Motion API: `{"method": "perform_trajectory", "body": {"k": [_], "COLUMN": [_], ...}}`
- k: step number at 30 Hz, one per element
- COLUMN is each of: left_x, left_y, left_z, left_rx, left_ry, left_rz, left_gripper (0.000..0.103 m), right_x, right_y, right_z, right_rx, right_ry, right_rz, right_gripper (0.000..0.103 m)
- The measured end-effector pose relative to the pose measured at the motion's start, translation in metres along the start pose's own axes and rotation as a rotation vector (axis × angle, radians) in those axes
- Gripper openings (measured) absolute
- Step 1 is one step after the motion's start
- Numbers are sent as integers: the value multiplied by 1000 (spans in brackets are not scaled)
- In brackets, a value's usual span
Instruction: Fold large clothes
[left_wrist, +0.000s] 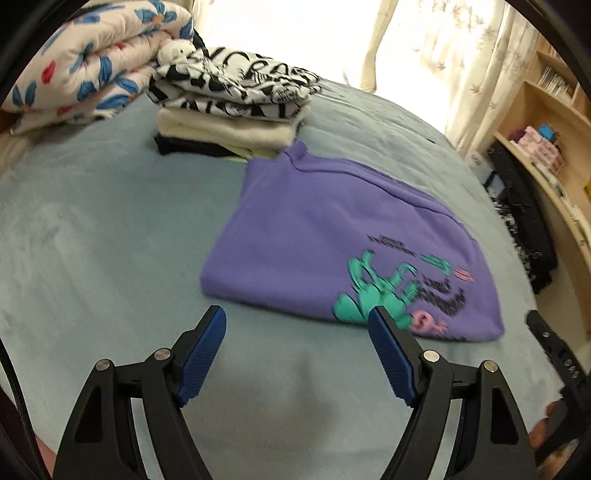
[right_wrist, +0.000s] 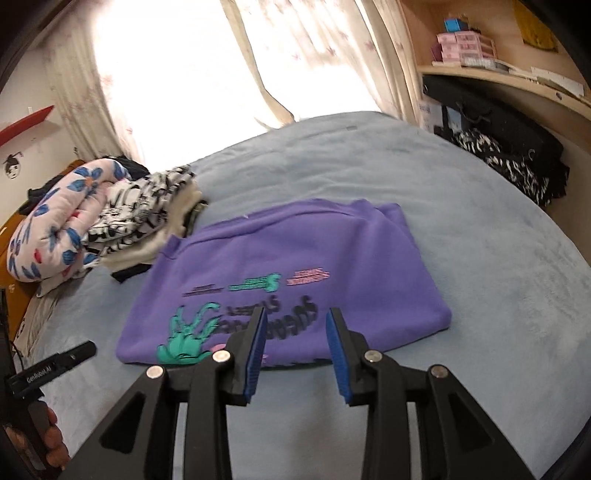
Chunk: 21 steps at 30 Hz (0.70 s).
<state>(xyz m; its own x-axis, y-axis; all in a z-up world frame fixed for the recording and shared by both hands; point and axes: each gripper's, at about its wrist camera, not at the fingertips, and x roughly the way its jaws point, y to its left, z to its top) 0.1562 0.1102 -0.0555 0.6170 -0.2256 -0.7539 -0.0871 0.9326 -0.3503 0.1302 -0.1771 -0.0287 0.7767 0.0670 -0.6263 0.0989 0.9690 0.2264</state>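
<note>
A purple sweatshirt (left_wrist: 332, 236) with a teal and pink print lies folded into a flat rectangle on the light blue bed (left_wrist: 110, 229). It also shows in the right wrist view (right_wrist: 295, 258). My left gripper (left_wrist: 297, 314) is open and empty, above the bed just before the sweatshirt's near edge. My right gripper (right_wrist: 297, 314) is open and empty, over the sweatshirt's near edge. The left gripper's black body (right_wrist: 55, 365) shows at the left of the right wrist view, and the right gripper's body (left_wrist: 557, 354) at the right of the left wrist view.
A stack of folded clothes (left_wrist: 236, 107), black-and-white print on top, stands behind the sweatshirt. A rolled floral quilt (left_wrist: 92, 62) lies beside it. Curtains (right_wrist: 229, 66) hang at the far side. Wooden shelves (right_wrist: 498, 66) and dark clothes (right_wrist: 517, 162) are at the right.
</note>
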Motion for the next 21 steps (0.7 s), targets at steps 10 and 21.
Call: {"method": "perform_trajectory", "body": {"k": [10,21], "left_x": [67,143], "left_y": [55,66], "left_z": [-35,13], "left_rx": [-255,-380], "left_ry": [41,-2], "left_rz": [-345,-384], "left_gripper": [78,78], "right_x": [20,60], "right_y": [23,21], "right_z": [-36,-37], "right_rx": [-33,-31], "right_ry": [47,86], "right_rz": [43,33], "right_gripper": [33,33]}}
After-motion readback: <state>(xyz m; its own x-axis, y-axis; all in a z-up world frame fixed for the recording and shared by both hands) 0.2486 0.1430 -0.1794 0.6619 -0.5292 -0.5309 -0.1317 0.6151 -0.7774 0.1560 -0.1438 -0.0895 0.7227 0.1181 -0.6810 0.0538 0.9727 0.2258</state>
